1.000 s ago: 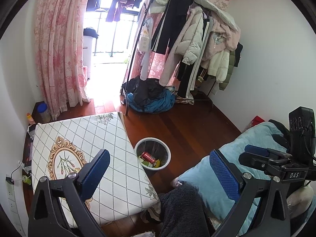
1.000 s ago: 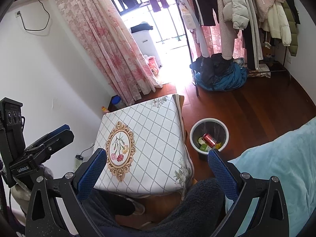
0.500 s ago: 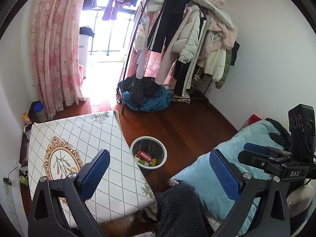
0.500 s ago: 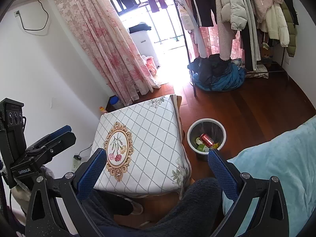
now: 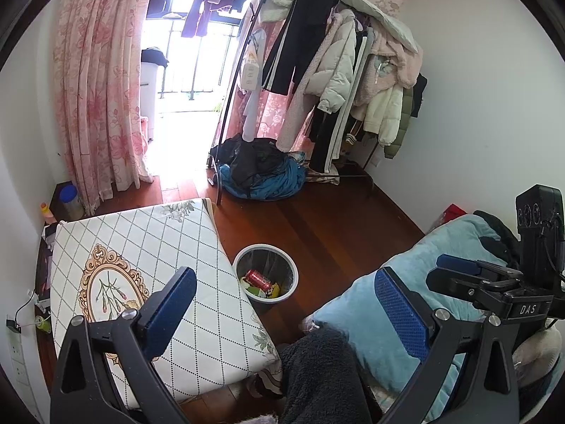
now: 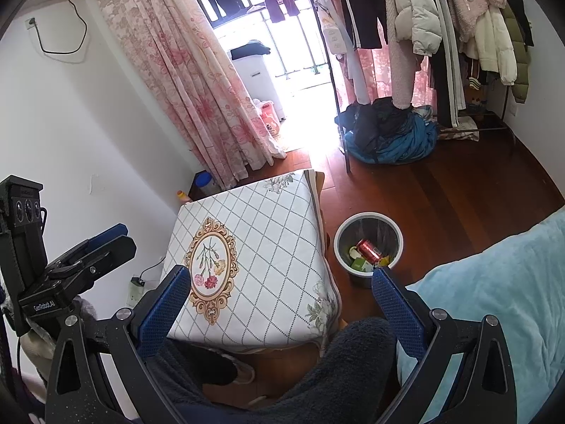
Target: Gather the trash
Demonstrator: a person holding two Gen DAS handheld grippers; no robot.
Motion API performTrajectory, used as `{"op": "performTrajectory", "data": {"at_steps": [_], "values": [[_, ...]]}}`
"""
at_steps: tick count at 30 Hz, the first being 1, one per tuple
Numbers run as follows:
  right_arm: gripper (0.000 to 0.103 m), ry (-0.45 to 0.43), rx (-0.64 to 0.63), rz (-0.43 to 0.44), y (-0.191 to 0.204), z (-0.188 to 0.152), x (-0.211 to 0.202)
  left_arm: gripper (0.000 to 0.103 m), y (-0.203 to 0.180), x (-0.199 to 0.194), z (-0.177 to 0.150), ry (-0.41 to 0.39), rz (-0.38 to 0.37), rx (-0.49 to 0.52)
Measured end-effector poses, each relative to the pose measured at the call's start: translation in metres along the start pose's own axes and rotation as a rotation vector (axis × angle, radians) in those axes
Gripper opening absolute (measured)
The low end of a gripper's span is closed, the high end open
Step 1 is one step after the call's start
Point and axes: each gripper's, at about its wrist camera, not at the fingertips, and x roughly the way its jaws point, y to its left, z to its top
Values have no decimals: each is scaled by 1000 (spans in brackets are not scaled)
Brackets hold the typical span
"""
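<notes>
A grey waste bin (image 5: 265, 251) (image 6: 367, 219) stands on the wooden floor between the table and the bed. Inside it lie a red can (image 5: 259, 277) (image 6: 368, 248) and green and yellow wrappers. My left gripper (image 5: 286, 304) is open and holds nothing, raised well above and short of the bin. My right gripper (image 6: 280, 291) is also open with nothing between its blue-padded fingers, high over the table's near edge. Each gripper shows at the edge of the other's view: the right one (image 5: 476, 277), the left one (image 6: 91, 247).
A low table with a diamond-pattern cloth (image 5: 148, 265) (image 6: 254, 258) sits left of the bin. A bed with a light blue blanket (image 5: 399, 282) (image 6: 494, 300) is on the right. A person's dark fleece-clad legs (image 6: 317, 371) are below. A loaded clothes rack (image 5: 335, 70) and a clothes pile (image 5: 261, 173) stand behind.
Both views have drawn back and risen slightly; the bin and table sit a little lower and farther away. Both grippers stay open and hold nothing.
</notes>
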Motion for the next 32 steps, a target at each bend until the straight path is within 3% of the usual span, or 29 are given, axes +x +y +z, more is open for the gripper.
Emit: {"op": "performTrajectory", "data": {"at_steps": [32], "values": [[103, 2, -28, -10, 6, 1, -8, 103, -2, -3, -6, -26, -4, -21]]}}
